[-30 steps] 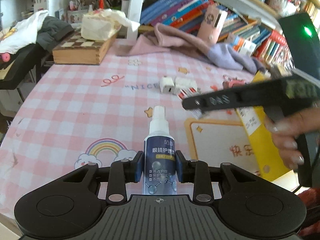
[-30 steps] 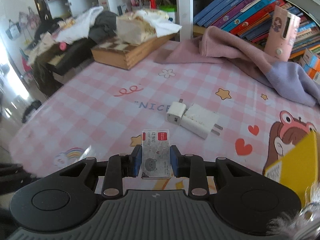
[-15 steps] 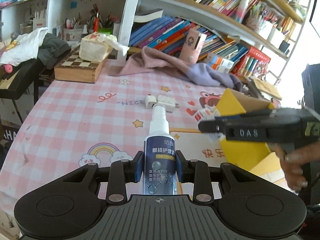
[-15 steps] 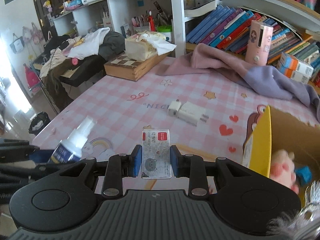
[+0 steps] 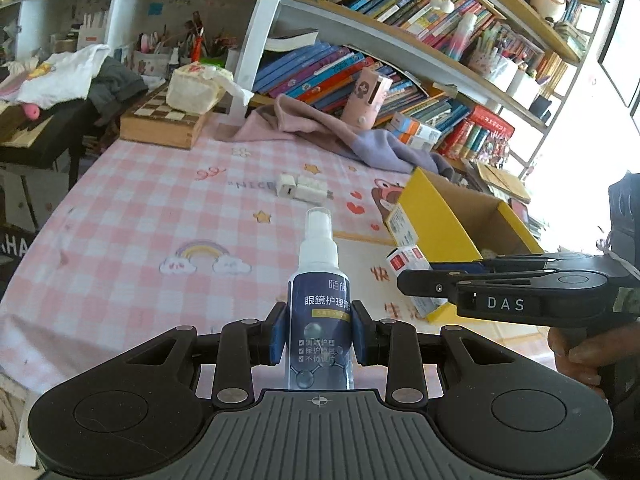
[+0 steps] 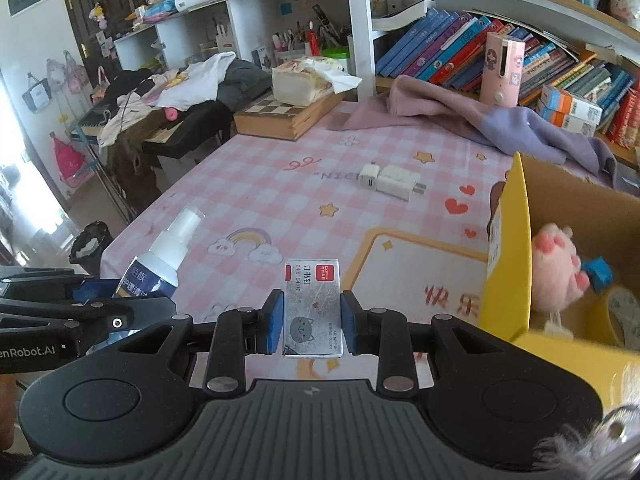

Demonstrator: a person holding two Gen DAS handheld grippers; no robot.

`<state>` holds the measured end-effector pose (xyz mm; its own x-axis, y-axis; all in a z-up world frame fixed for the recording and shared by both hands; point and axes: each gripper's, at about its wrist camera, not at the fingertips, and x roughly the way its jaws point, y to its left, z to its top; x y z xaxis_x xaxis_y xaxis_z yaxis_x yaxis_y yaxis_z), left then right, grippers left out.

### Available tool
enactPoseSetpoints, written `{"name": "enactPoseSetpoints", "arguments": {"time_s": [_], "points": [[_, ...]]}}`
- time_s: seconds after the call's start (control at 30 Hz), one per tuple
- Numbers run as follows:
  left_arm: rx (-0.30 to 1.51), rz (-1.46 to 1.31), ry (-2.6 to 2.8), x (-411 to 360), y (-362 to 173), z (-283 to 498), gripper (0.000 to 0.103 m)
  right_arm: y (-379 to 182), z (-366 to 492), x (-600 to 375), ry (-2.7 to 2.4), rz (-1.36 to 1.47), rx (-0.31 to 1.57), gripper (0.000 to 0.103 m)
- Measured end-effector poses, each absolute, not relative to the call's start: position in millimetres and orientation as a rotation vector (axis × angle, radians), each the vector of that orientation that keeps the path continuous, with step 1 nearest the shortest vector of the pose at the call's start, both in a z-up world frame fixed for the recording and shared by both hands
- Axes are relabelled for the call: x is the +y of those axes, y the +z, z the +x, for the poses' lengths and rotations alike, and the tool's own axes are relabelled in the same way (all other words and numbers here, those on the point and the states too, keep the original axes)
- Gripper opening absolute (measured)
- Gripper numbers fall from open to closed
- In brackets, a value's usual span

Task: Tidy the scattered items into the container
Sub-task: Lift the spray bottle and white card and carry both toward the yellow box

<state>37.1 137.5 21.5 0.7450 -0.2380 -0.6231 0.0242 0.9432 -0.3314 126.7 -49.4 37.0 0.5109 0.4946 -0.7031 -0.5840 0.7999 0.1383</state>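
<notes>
My left gripper point(image 5: 319, 334) is shut on a dark blue spray bottle point(image 5: 320, 312) with a white nozzle, held above the table's front edge. It also shows in the right wrist view point(image 6: 160, 264). My right gripper point(image 6: 312, 322) is shut on a small staple box point(image 6: 312, 308), held above the table just left of the yellow cardboard box point(image 6: 508, 264). The staple box also shows in the left wrist view point(image 5: 408, 260), next to the yellow box point(image 5: 436, 216). Two white chargers point(image 6: 388, 180) lie side by side mid-table.
The yellow box holds a pink plush toy point(image 6: 560, 264) and a blue item point(image 6: 598, 274). A pink-purple cloth point(image 6: 480, 120), a wooden chess box point(image 6: 288, 116) with a tissue pack, and a pink bottle point(image 6: 502, 68) stand at the back before the bookshelf.
Both grippers have risen and pulled back from the table with their items. The right gripper now sits lower and nearer the yellow box in the left wrist view.
</notes>
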Motion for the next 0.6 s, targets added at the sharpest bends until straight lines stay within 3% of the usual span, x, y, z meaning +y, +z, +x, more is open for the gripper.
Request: {"name": "enactPoseSetpoints", "arguments": {"time_s": [0.6], "points": [[0.796,-0.272,-0.311,96,14,-42,0.031,23,2,-107,0.509,-0.023,0.831,0.028]]}}
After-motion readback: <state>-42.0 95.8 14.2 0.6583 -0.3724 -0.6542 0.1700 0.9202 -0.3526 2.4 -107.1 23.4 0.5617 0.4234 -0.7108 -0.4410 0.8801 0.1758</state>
